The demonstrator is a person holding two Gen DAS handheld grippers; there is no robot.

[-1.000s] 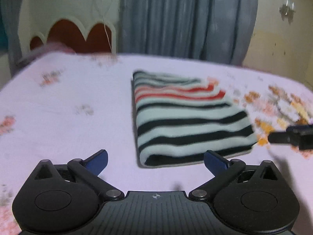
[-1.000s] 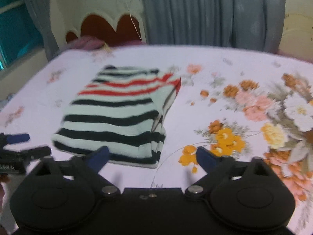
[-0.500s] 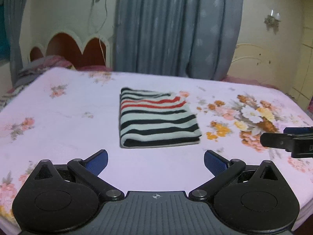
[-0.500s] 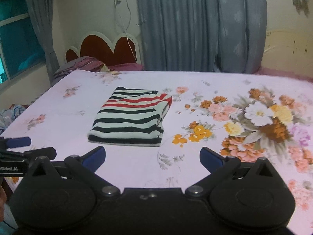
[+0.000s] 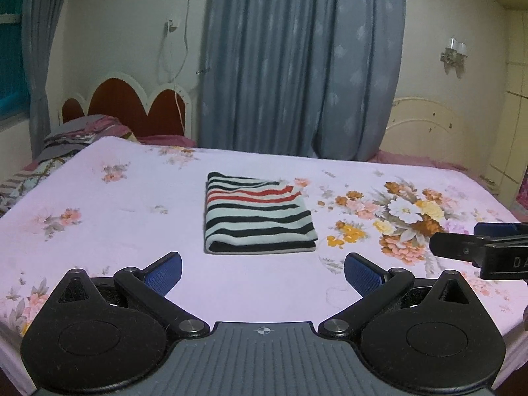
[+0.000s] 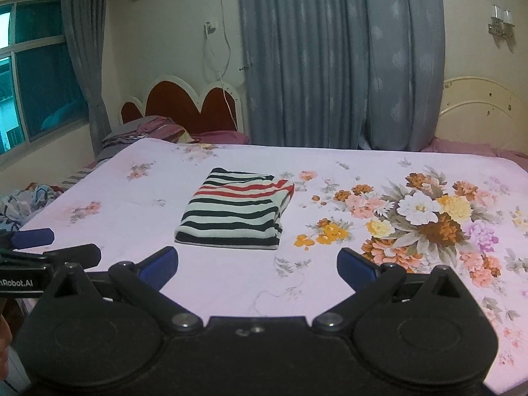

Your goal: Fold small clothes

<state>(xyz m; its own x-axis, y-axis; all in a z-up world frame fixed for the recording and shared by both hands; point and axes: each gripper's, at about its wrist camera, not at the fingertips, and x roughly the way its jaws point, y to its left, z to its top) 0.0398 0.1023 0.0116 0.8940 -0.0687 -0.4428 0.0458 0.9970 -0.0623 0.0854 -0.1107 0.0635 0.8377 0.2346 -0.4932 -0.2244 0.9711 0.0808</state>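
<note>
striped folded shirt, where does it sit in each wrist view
Left wrist: the striped folded shirt lies centre frame, beyond the open fingers.
Right wrist: the shirt lies just left of centre.
Shared landmark: the big flower bouquet print on the bedsheet, to its right in both.

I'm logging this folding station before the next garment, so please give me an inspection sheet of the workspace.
Surface: bed sheet, pale pink, floral print.
Job's things: striped garment folded into a flat rectangle, lying mid-bed.
Clutter: crumpled bedding by the headboard; nothing else seen on the sheet.
Grippers: left gripper and right gripper both open, empty, clear of the garment.
Cables: white cord hanging down the wall.
Surroundings: blue curtain, window, wall lamp.
</note>
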